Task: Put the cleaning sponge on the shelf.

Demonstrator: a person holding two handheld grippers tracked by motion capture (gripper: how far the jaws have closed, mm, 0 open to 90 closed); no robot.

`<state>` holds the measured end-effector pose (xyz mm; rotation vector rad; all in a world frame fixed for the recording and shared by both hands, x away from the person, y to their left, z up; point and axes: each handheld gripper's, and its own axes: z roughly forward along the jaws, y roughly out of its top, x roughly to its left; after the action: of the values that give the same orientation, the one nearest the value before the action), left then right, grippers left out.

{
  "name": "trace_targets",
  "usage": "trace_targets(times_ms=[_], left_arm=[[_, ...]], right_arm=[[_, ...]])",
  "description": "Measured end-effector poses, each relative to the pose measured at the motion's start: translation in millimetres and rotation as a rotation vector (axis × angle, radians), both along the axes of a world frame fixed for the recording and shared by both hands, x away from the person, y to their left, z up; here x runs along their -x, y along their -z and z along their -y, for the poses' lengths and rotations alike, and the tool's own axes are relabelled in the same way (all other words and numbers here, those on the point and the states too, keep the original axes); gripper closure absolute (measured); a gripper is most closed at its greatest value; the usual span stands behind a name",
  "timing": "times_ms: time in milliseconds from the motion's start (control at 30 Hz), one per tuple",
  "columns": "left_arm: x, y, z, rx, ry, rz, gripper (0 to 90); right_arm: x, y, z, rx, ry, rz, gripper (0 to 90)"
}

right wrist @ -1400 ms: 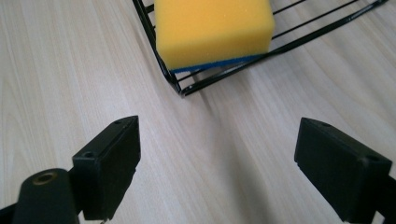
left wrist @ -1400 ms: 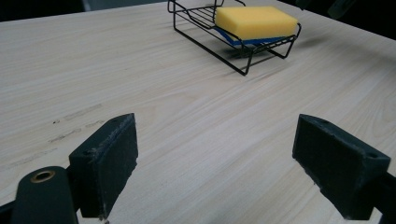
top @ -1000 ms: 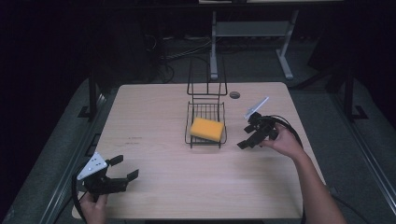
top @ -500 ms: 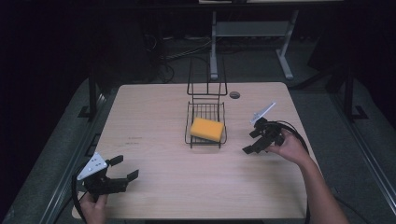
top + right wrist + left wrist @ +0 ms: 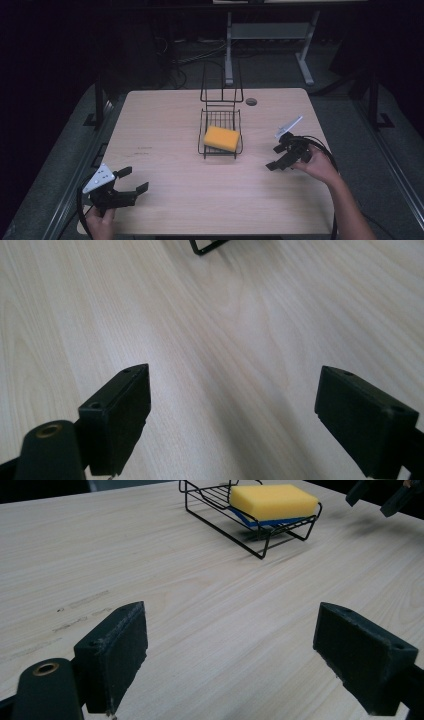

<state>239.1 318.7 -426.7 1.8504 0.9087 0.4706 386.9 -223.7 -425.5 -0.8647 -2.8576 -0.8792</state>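
Sponge (image 5: 221, 138) and wire rack (image 5: 220, 131) sit at the middle of the bench (image 5: 165, 125) in the high view — we see the yellow sponge lying flat inside the rack. Our left hand-held gripper (image 5: 129, 183) rests near the bench's 7 o'clock corner, jaws wide apart and holding nothing. Our right hand-held gripper (image 5: 277, 156) hovers at about 4 o'clock from the rack, well apart from it, jaws also spread and empty.

From the left gripper view, we look along the left hand-held gripper (image 5: 227, 662) with its jaws wide apart over bare wood; the sponge (image 5: 274, 501) in the rack (image 5: 250, 527) lies toward 12 o'clock.

From the right gripper view, the right hand-held gripper (image 5: 232, 420) is likewise wide open — a corner of the rack (image 5: 205, 247) shows at 12 o'clock.
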Motion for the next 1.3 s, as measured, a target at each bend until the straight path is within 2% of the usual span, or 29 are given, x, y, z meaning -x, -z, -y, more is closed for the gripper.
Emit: trace_targets(times_ms=[333,1300], left_arm=[[0.2,0.2,0.7,-0.002,0.004,-0.001,13.4],[0.6,0.4,1.6,-0.009,0.009,-0.001,13.4]], right_arm=[[9.4,5.7,9.7,0.006,0.010,-0.002,14.3],[42.7,14.1,16.8,0.029,-0.001,0.014,14.2]])
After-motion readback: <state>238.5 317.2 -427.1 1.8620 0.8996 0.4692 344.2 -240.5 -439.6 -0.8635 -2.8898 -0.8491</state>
